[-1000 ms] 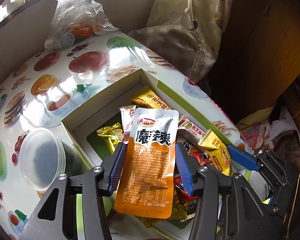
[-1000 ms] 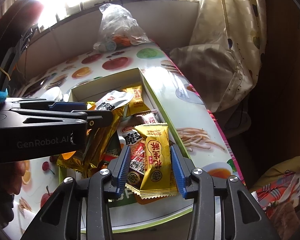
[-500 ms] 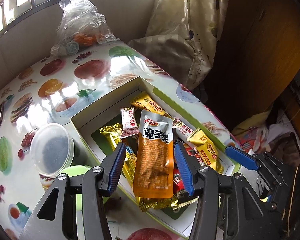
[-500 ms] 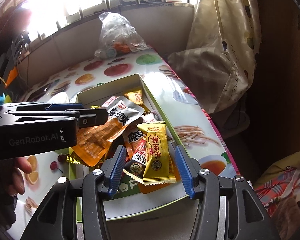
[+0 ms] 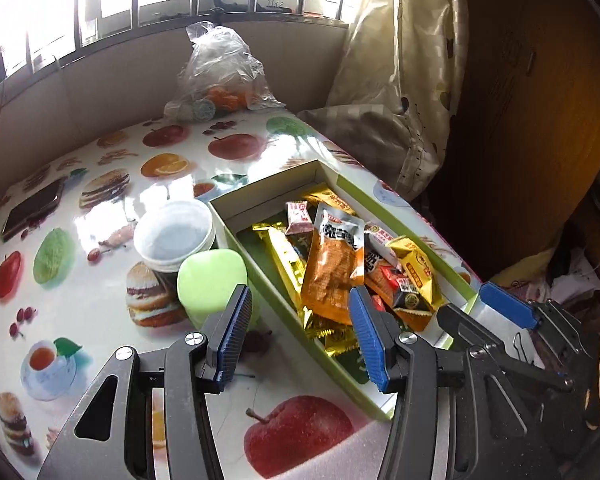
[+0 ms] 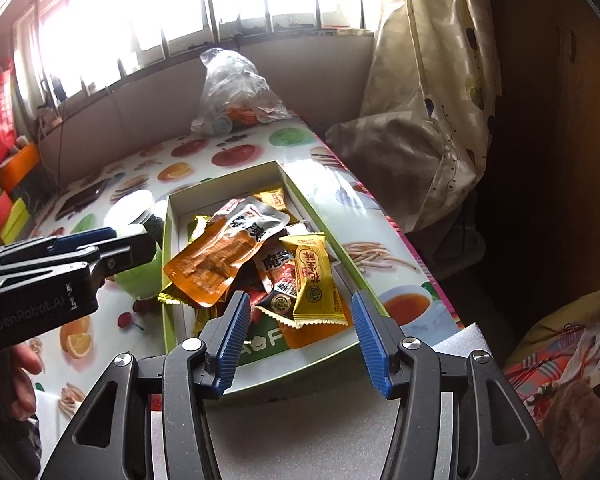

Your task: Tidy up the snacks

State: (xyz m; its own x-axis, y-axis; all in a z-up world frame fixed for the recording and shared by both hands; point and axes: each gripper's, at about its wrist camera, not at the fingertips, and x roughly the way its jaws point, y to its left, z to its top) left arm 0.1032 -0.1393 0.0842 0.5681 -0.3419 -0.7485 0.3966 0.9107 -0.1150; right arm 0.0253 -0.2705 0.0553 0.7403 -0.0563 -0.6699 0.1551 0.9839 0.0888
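A shallow green-rimmed box (image 5: 352,186) (image 6: 172,216) on the fruit-print table holds a heap of snack packets. An orange pouch with a grey top (image 5: 332,264) (image 6: 220,256) lies on the heap. A yellow packet (image 5: 418,270) (image 6: 314,280) lies on its near side. My left gripper (image 5: 300,332) is open and empty, above the box's near left rim. My right gripper (image 6: 300,336) is open and empty, just short of the box's near end, behind the yellow packet. The left gripper's side also shows in the right wrist view (image 6: 72,256).
A white lidded tub (image 5: 172,236) and a light green container (image 5: 214,284) stand left of the box. A clear plastic bag with fruit (image 5: 220,76) sits at the table's far end. A dark phone (image 5: 32,210) lies at the left. A curtain (image 6: 432,80) hangs to the right.
Both grippers opened and pulled back. The left one let go of the orange pouch and the right one let go of the yellow packet; both packets now lie in the box.
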